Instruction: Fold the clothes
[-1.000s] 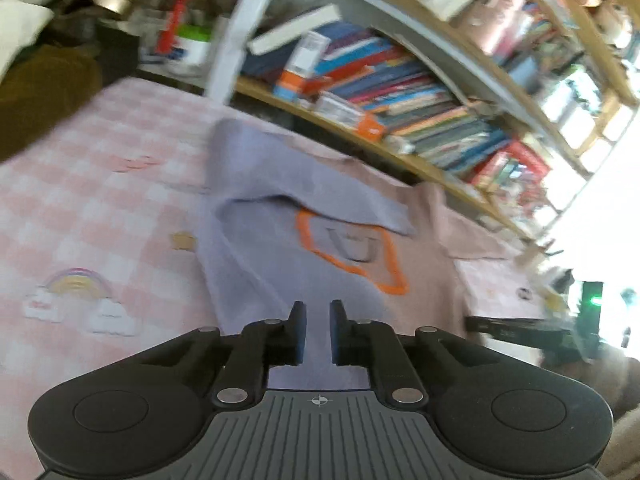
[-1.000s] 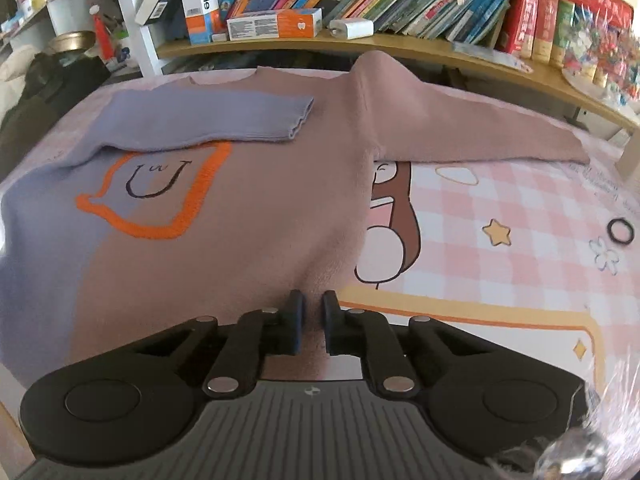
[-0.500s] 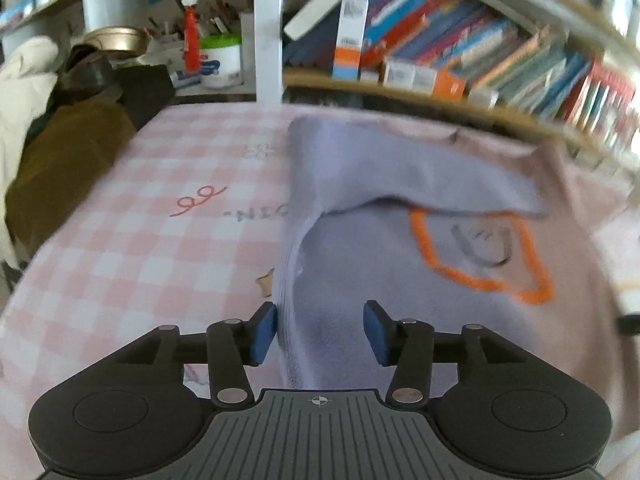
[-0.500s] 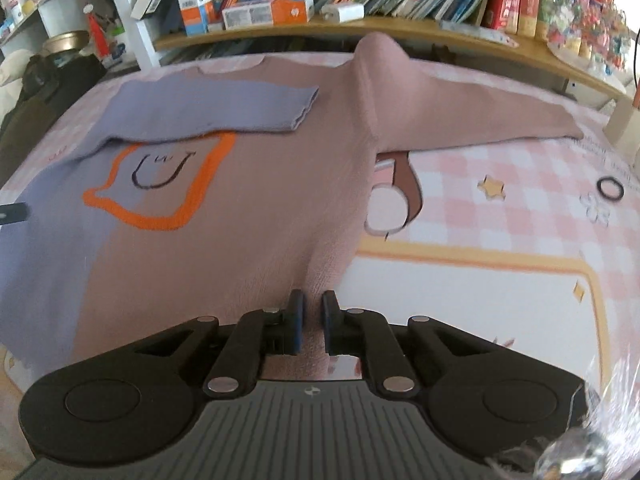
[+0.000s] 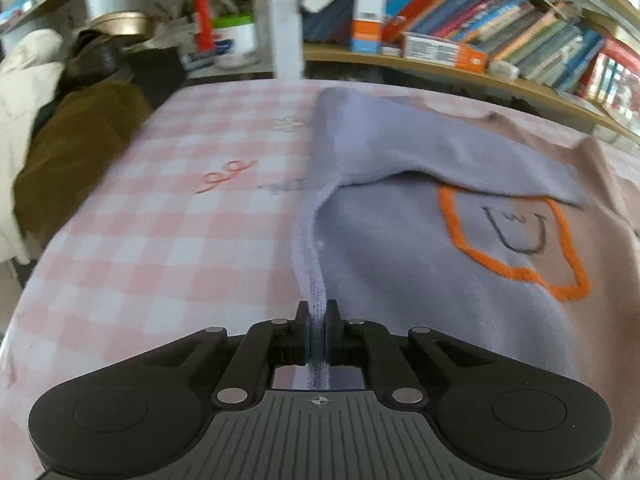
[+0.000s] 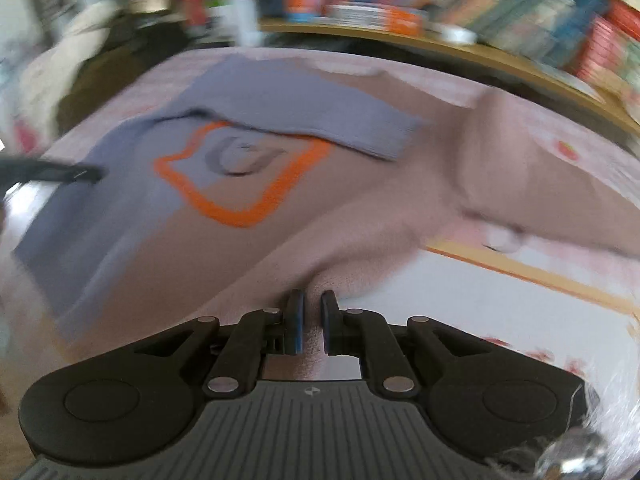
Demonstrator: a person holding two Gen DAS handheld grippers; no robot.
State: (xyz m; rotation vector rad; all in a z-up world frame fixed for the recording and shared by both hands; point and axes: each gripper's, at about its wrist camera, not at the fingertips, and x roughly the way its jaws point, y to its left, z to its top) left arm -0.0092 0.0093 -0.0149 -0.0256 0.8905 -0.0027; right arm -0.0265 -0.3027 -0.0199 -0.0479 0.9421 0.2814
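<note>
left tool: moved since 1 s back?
Yes. The left tool came down to the sweater's lavender side edge; the bookshelf looks levelled in its view. Its jaws have just been closing and now pinch that edge.

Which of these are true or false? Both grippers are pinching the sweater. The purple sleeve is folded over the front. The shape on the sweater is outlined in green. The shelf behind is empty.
1. True: the left gripper is shut on the sweater's purple edge, the right gripper on its pink hem.
2. True: the purple sleeve lies across the front.
3. False: the outline is orange.
4. False: the shelf holds books.
</note>
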